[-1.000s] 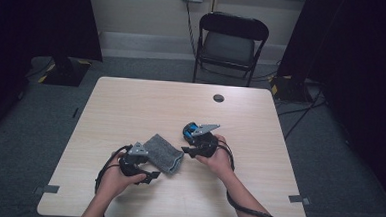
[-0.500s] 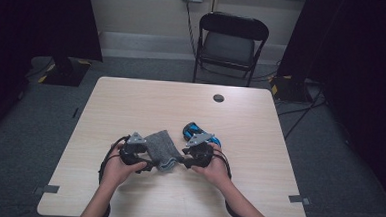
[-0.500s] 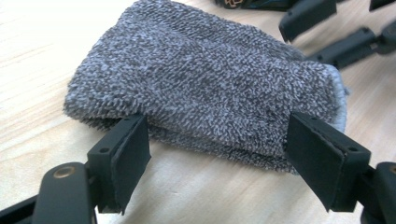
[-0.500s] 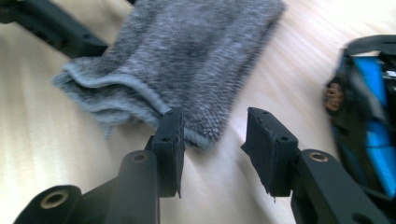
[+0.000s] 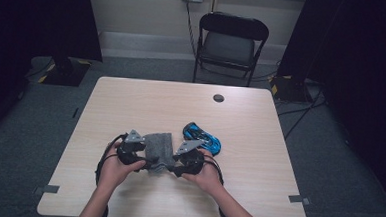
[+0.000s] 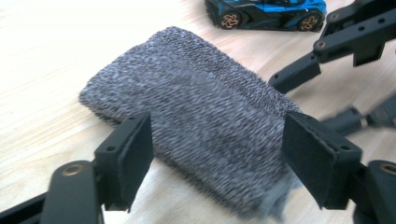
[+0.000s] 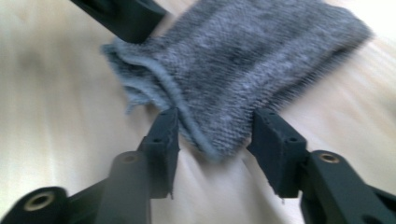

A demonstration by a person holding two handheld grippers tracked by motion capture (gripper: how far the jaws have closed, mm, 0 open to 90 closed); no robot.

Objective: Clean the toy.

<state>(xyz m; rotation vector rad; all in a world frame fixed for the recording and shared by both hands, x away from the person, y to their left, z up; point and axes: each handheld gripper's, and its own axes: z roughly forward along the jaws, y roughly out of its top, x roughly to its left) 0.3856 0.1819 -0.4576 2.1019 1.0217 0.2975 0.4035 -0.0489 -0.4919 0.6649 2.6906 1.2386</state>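
Note:
A folded grey cloth [image 5: 160, 144] lies on the table between my two grippers. My left gripper [image 5: 145, 161] holds its left end: in the left gripper view the cloth [image 6: 201, 98] spans from pad to pad of that gripper [image 6: 217, 158], and its near edge is lifted off the wood. These jaws have just closed a little. My right gripper [image 5: 174, 165] is at the cloth's near right corner. Its jaws [image 7: 215, 140] have just been opening, and the hemmed corner of the cloth [image 7: 243, 56] sits loose between them. A blue toy car [image 5: 202, 137] [image 6: 266, 8] stands just behind the right hand.
The wooden table [image 5: 256, 192] carries a small dark round thing [image 5: 218, 98] near its far edge. A black folding chair [image 5: 232, 40] stands beyond the table, with cables on the floor to its right.
My right gripper has moved left and nearer, from beside the toy car to the cloth's near right corner. The cloth has shifted slightly. The left hand has hardly moved.

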